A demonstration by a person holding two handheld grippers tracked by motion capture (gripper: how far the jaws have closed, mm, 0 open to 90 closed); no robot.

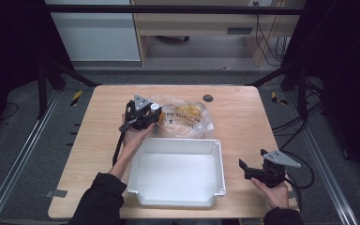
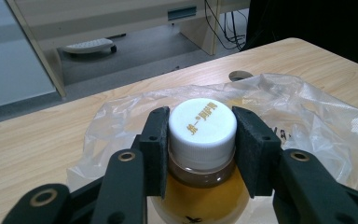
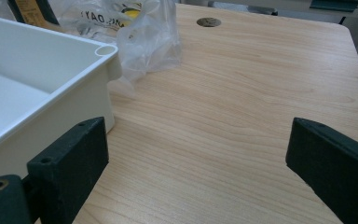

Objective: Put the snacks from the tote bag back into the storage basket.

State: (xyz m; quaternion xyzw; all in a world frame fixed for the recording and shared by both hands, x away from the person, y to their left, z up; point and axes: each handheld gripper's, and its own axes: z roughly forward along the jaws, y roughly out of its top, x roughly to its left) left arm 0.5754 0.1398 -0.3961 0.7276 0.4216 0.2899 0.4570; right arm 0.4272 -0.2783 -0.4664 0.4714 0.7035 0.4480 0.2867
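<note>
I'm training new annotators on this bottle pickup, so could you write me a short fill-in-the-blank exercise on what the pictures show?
1. The left gripper is shut on the bottle's white ____.
2. The bottle stands beside a clear plastic ____.
3. The right gripper rests with its jaws ____, nothing between them.
4. The tub in front of the person is coloured ____.

Missing words: cap; bag; open; white

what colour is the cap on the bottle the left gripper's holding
White, with gold lettering on the cap; clearest in the left gripper view.
</note>
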